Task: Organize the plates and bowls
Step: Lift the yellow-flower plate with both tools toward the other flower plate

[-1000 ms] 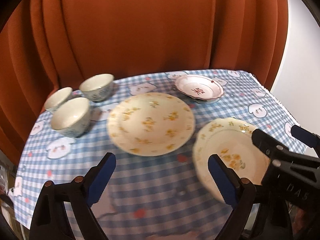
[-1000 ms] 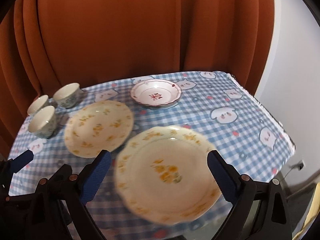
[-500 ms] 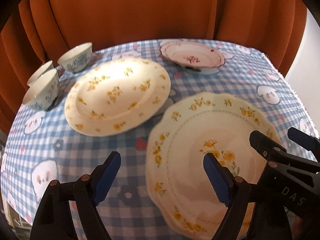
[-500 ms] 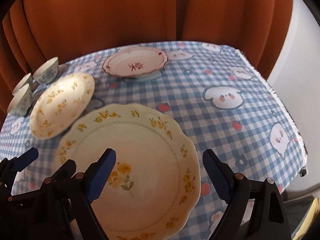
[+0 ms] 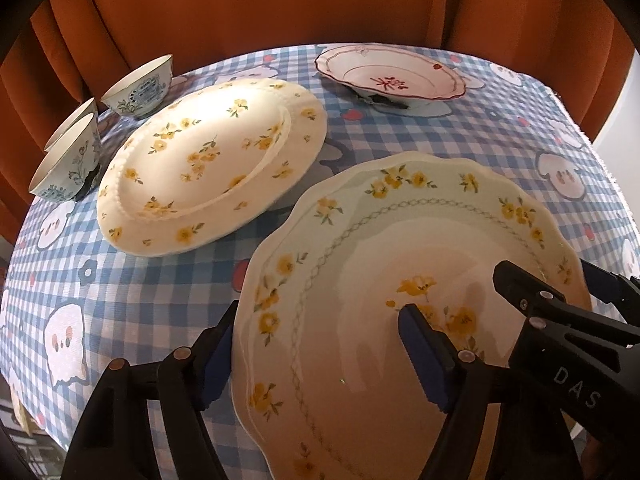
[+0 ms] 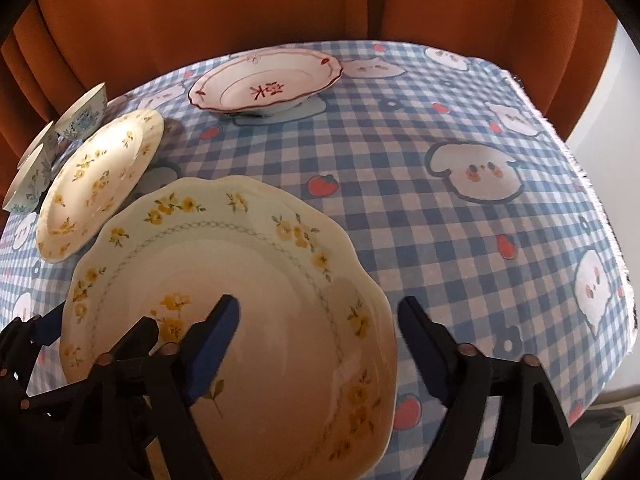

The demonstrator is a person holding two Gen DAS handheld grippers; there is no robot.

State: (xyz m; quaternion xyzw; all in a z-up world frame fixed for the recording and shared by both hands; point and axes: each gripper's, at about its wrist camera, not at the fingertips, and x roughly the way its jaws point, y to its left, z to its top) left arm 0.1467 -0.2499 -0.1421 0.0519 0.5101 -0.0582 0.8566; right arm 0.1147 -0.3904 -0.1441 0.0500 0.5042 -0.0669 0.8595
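Observation:
A scalloped cream plate with yellow flowers (image 5: 400, 264) lies on the checked cloth at the near side; it also shows in the right wrist view (image 6: 248, 280). My left gripper (image 5: 320, 344) is open and straddles its left rim, one finger outside, one over the plate. My right gripper (image 6: 320, 336) is open and straddles its right rim. A round yellow-flowered plate (image 5: 208, 160) lies to the left, also in the right wrist view (image 6: 96, 176). A red-patterned shallow bowl (image 5: 392, 76) stands behind. Three small bowls (image 5: 140, 88) stand far left.
The blue checked tablecloth (image 6: 460, 216) covers the table, with its fringed right edge (image 6: 592, 200) dropping off. An orange curtain (image 5: 320, 4) hangs close behind the table. The right gripper's black body (image 5: 568, 340) shows at the right of the left wrist view.
Both grippers have come down and forward to the scalloped plate. Their open fingers now straddle its left and right rims. The dishes have not moved.

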